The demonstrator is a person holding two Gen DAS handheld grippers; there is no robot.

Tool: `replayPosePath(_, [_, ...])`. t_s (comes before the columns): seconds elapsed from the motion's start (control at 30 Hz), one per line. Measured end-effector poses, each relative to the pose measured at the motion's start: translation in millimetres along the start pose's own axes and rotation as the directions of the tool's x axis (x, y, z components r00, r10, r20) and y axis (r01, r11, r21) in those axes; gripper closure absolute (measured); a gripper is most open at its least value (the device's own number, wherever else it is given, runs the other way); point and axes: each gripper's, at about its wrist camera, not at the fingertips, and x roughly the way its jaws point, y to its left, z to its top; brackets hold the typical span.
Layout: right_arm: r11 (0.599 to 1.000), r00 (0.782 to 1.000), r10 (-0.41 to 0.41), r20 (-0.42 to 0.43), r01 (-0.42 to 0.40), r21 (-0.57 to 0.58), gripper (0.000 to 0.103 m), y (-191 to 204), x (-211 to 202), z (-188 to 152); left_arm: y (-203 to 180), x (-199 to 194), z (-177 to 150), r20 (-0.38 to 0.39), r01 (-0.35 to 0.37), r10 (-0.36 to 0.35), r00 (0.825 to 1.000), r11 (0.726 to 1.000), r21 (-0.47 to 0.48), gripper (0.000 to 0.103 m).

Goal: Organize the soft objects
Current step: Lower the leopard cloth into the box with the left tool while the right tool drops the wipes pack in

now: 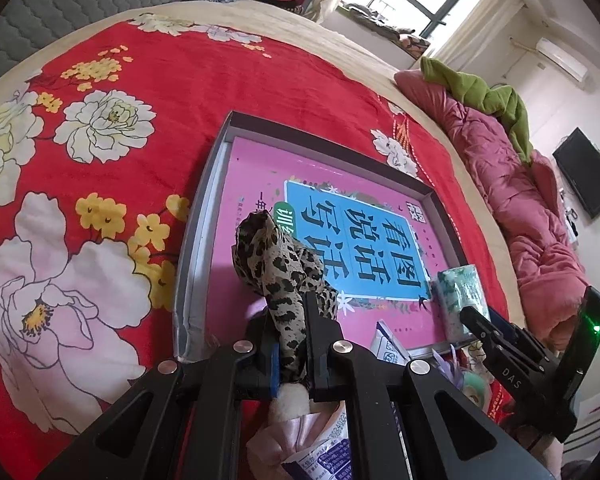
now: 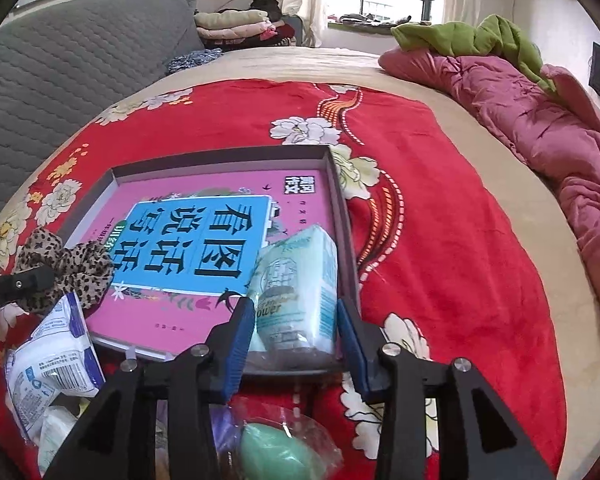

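Observation:
A leopard-print scrunchie (image 1: 276,256) hangs over the near left part of a shallow grey tray (image 1: 204,216), and my left gripper (image 1: 290,320) is shut on its lower end. A pink and blue book (image 2: 196,240) lies flat in the tray (image 2: 340,216). A pale green tissue pack (image 2: 296,276) rests in the tray's near right corner. My right gripper (image 2: 296,332) stands open around it, with a slim gap at each blue pad. In the right wrist view the scrunchie (image 2: 72,272) shows at the left edge.
The tray sits on a red flowered blanket (image 2: 440,200) on a bed. Near me lie a white and blue packet (image 2: 52,364) and a green sponge in plastic (image 2: 276,448). A pink quilt (image 2: 540,128) with a green blanket (image 2: 472,36) lines the right side.

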Motion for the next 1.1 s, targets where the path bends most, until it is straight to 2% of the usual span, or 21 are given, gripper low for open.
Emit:
replayPosePath(0.2, [1.0,1.0,-0.007,0.01,0.007,-0.001,0.058,0,-5,0,-1,-2,1,-0.005,-0.018,0.018,1.0,1.0,0.015,0.092])
replayPosePath(0.3, [1.0,1.0,-0.01,0.024,0.01,-0.003,0.054,0,-11,2,-2,-2,1,-0.009,-0.036,0.036,0.999,0.999,0.032,0.089])
replayPosePath(0.67, [1.0,0.999,0.005,0.049,-0.005,-0.001,0.05,-1,-22,4,-4,-5,-1,-0.03,-0.071,0.073,0.997,0.996,0.057,0.054])
replayPosePath(0.83, [1.0,0.999,0.009,0.052,-0.01,0.006,0.047,-2,-25,7,-3,-10,-3,-0.018,-0.095,0.096,0.995,0.993,0.075,0.053])
replayPosePath(0.97, [1.0,0.997,0.021,0.07,-0.021,0.011,0.043,-2,-30,10,-3,-18,-7,-0.009,-0.108,0.109,0.994,0.991,0.084,0.044])
replayPosePath(1.1, [0.999,0.997,0.033,0.076,-0.034,0.021,0.042,-5,-35,10,1,-24,-9,0.006,-0.127,0.127,0.992,0.989,0.072,0.042])
